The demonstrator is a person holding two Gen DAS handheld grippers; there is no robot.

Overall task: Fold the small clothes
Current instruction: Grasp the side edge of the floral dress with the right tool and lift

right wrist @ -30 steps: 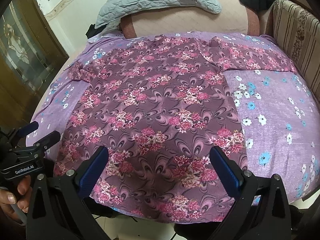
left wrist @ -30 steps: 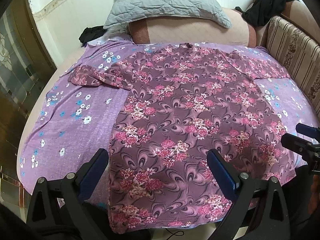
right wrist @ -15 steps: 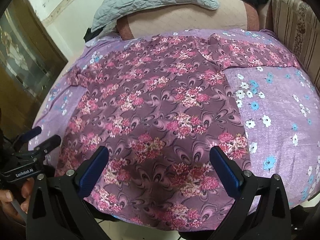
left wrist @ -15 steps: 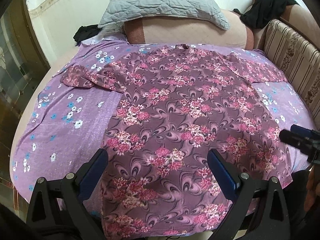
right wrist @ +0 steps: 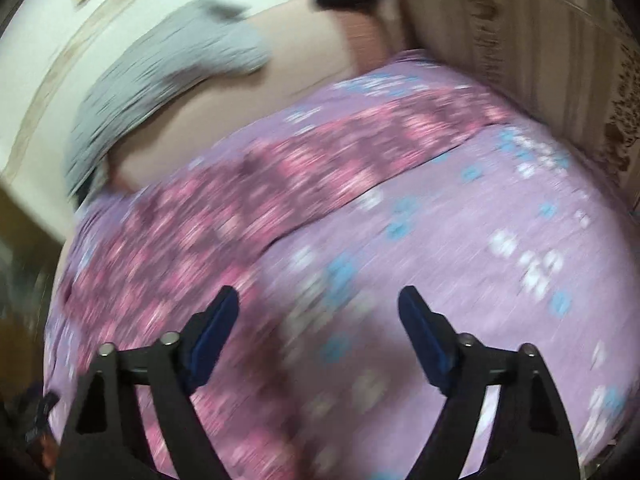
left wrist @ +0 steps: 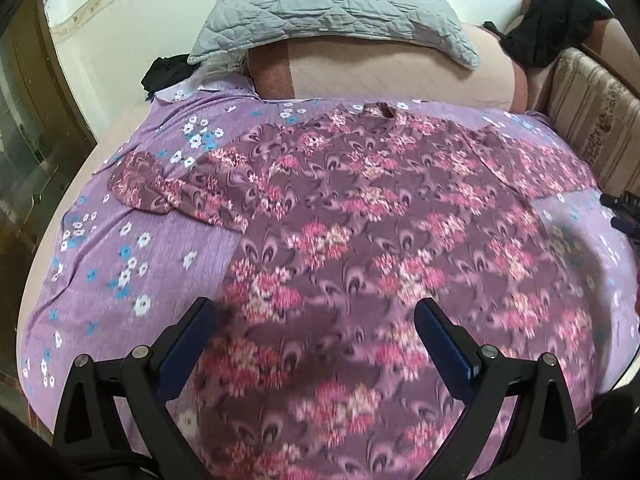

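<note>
Garment folding is seen at its opening stage. In the left wrist view, a maroon floral-print top point(left wrist: 384, 240) is spread flat and unfolded on a lilac bedsheet dotted with blue and white flowers point(left wrist: 132, 264), its neckline toward a quilted grey pillow point(left wrist: 332, 4). The left gripper point(left wrist: 316, 344) is held wide open above the lower body of the top, nothing gripped; compared with a second ago it has been carried further in over the cloth. The tips of the right gripper point(left wrist: 622, 210) are glimpsed at the frame's right edge.

In the right wrist view, heavily blurred, the right gripper point(right wrist: 318, 332) has been swung away from the hem and rolled, so that bare sheet lies beneath it and the top's right sleeve point(right wrist: 404, 136) ahead. Its jaws have just been closing partway, with nothing between them. A sleeve fold is judged likely to come first.
</note>
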